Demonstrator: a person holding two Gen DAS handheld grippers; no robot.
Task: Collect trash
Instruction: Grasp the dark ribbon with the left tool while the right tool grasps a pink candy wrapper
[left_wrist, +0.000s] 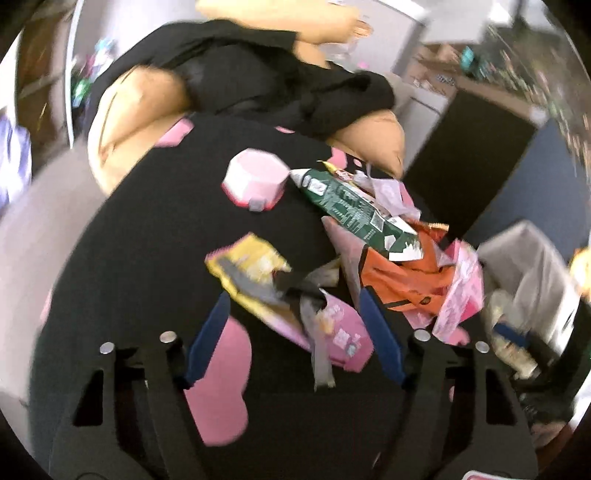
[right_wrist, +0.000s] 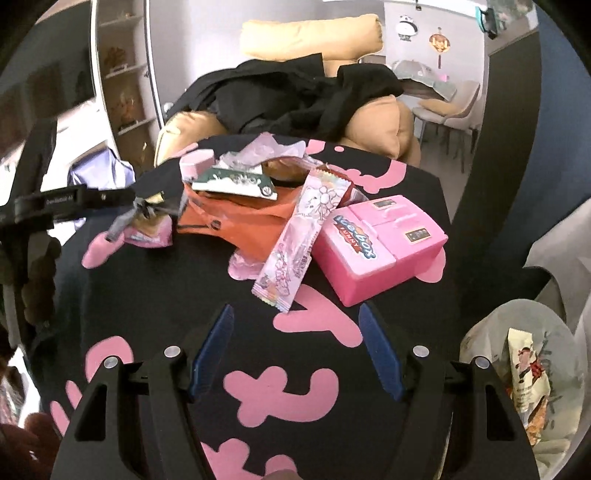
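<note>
A pile of wrappers lies on a black cloth with pink patches (right_wrist: 155, 295). My left gripper (left_wrist: 293, 302) is open, its blue fingers on either side of a pink snack wrapper (left_wrist: 340, 332), with a yellow wrapper (left_wrist: 247, 266) just beyond. A green carton (left_wrist: 351, 206) and an orange bag (left_wrist: 406, 280) lie further right. My right gripper (right_wrist: 295, 317) is open and empty, just short of a long pink candy wrapper (right_wrist: 295, 240) that leans on a pink toy box (right_wrist: 380, 243). The left gripper (right_wrist: 92, 199) shows at the left of the right wrist view.
A bin lined with a white bag (right_wrist: 517, 369) holds wrappers at the right; it also shows in the left wrist view (left_wrist: 528, 280). A tan sofa draped with black clothes (right_wrist: 295, 92) stands behind. A small pink box (left_wrist: 255, 181) sits on the cloth.
</note>
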